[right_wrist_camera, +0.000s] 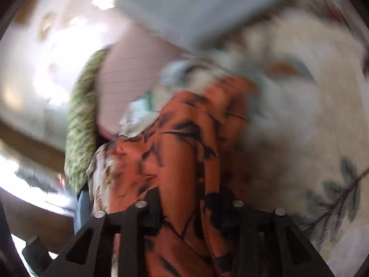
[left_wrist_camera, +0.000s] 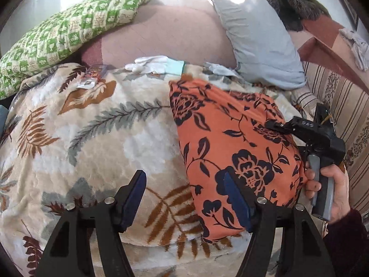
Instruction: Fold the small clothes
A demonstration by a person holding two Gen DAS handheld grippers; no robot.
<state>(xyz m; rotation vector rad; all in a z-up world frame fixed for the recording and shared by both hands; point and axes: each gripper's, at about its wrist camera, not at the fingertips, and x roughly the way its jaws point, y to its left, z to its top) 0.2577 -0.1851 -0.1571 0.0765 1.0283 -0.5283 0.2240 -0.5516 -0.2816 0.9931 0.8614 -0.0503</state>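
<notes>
On the leaf-print blanket [left_wrist_camera: 96, 138]: orange floral garment [left_wrist_camera: 230, 143], part-folded. Left hand-held gripper [left_wrist_camera: 184, 198] spread, empty; right hand-held gripper [right_wrist_camera: 184, 210] apparently pinching bunched cloth. Risk: slipping fabric, fold undone.

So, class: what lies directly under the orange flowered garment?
The orange flowered garment lies on a leaf-patterned blanket, which shows all around it. Whatever sits beneath its middle is covered.

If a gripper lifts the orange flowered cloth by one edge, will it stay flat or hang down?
The orange flowered cloth would probably hang limp: it already bulges and creases over the blanket. It looks thin, so likely light. Its smooth weave may slip.
</notes>
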